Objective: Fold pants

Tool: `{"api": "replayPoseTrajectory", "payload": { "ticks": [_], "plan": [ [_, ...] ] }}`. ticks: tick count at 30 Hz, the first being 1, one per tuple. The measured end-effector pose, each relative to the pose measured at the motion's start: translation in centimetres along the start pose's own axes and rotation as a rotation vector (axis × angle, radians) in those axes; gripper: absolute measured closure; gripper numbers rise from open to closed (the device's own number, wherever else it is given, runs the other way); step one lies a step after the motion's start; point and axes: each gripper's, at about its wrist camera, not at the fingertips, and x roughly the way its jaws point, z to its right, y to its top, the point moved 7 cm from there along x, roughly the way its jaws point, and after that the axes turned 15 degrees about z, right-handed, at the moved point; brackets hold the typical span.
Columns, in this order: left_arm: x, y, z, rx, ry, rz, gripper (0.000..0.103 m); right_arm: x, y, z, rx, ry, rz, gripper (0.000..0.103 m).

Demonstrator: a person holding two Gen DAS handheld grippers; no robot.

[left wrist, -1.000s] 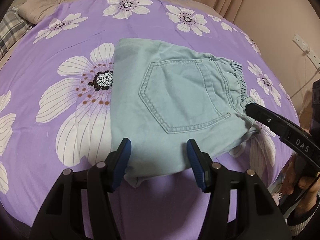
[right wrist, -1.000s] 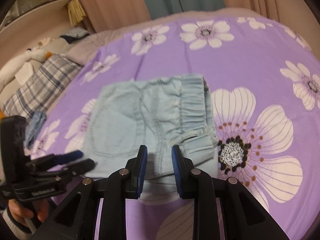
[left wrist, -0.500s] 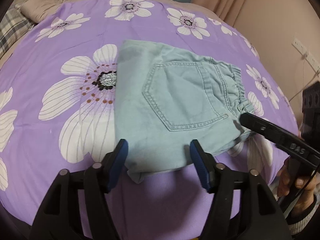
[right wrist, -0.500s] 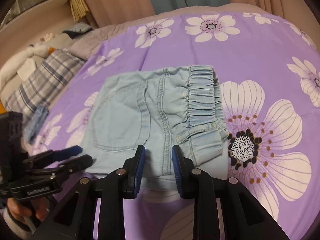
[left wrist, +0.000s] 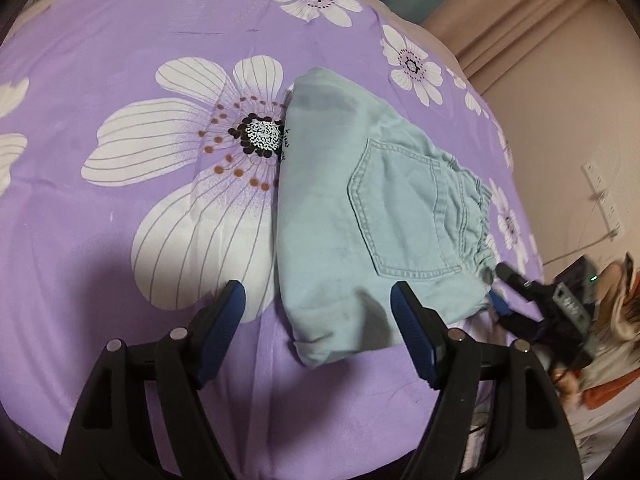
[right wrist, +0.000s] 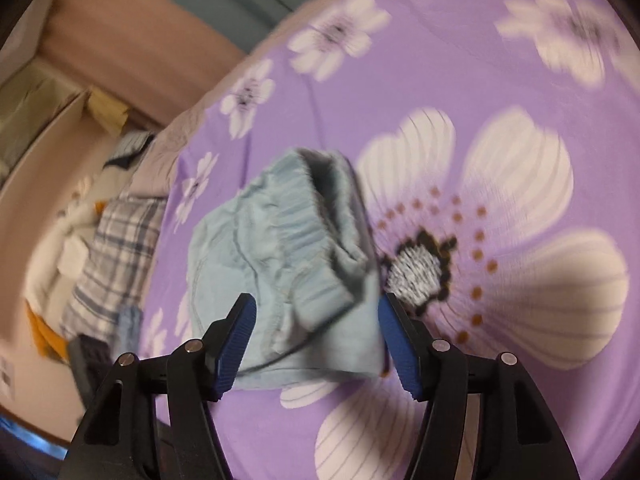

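Observation:
Light blue denim pants (left wrist: 360, 216) lie folded into a compact rectangle on the purple flowered bedsheet (left wrist: 120, 60), back pocket up, elastic waistband to the right. My left gripper (left wrist: 318, 312) is open and empty, hovering over the pants' near edge. My right gripper (right wrist: 316, 328) is open and empty, just short of the waistband end of the pants (right wrist: 280, 248); it also shows in the left wrist view (left wrist: 500, 292) at the pants' right corner. The right wrist view is motion-blurred.
The bed edge runs along the bottom of both views. A plaid pillow (right wrist: 116, 248) and piled bedding lie at the bed's head. Curtains (left wrist: 520, 8) and a wall with a socket (left wrist: 600, 188) stand to the right.
My right gripper has opened from nearly shut to wide and swung sideways. My left gripper stayed open and shifted left, tilting the view. The pants have not moved.

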Motion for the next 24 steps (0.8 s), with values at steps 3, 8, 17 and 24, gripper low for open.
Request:
{"api": "replayPoseTrajectory", "payload": {
  "ticks": [3,8,17,24],
  "plan": [
    [0.2,0.4,0.0,-0.022,-0.017,-0.010,0.028,0.5,-0.4,0.9,0.037,-0.003,-0.027,0.039],
    [1.2,0.7,0.6,-0.010,-0.036,-0.027,0.028,1.2,-0.4,0.3,0.022,0.031,-0.062,0.034],
    [3.5,1.1,2.1,0.074,-0.036,-0.051,0.026,3.3,-0.1,-0.7,-0.044,0.046,-0.098,0.034],
    [4.8,1.8,2.5,0.106,-0.041,-0.054,0.024,4.3,0.5,-0.9,-0.057,0.068,-0.101,0.034]
  ]
}}
